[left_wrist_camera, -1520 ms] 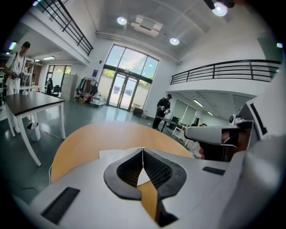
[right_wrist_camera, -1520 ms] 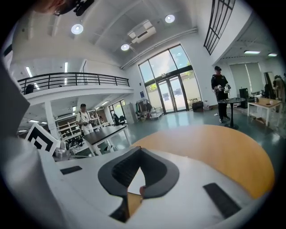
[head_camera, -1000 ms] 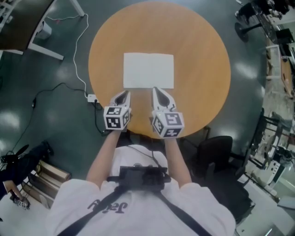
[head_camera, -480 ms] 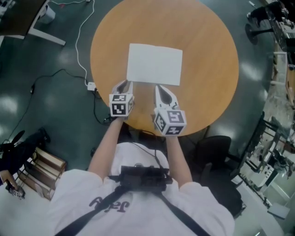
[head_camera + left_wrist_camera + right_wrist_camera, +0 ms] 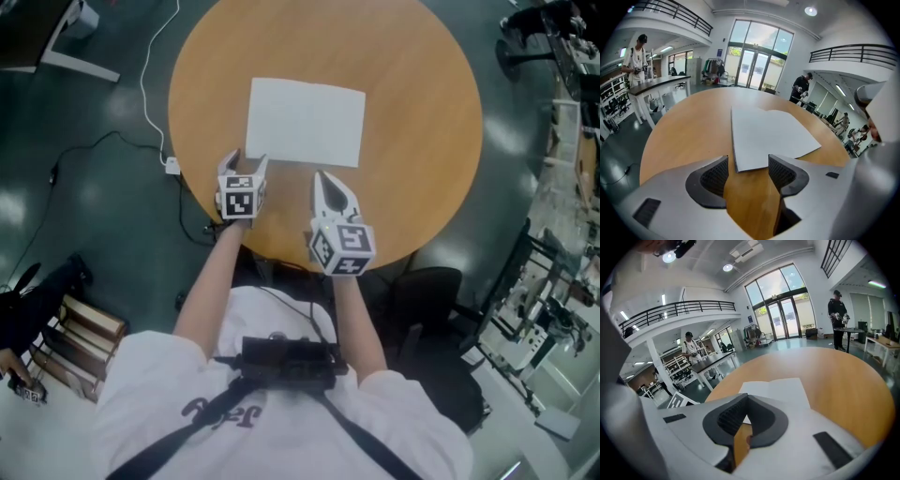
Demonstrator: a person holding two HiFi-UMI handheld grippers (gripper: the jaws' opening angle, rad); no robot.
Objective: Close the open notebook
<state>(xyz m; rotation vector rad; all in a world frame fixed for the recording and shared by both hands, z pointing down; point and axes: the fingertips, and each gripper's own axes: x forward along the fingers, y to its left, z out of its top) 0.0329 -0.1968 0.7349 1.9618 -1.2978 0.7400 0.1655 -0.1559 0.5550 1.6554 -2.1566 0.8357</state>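
An open white notebook [image 5: 307,122] lies flat on the round wooden table [image 5: 422,112], its blank pages up. My left gripper [image 5: 246,161] is at the notebook's near left corner. In the left gripper view the jaws are opening, and that corner of the notebook [image 5: 768,136] lies between the tips of the left gripper [image 5: 747,161] without the pads pressing on it. My right gripper [image 5: 323,180] hovers just short of the notebook's near edge, shut with nothing in it. From the right gripper [image 5: 746,404] the notebook [image 5: 773,390] lies straight ahead.
A white cable and plug [image 5: 172,165] lie on the dark floor left of the table. A black chair [image 5: 431,291] stands at the near right, a stack of books [image 5: 84,328] at the near left. People stand at desks [image 5: 651,84] in the distance.
My left gripper has gone forward and down to the notebook's near left corner, and its jaws have spread from shut to wide. The right gripper has dropped slightly.
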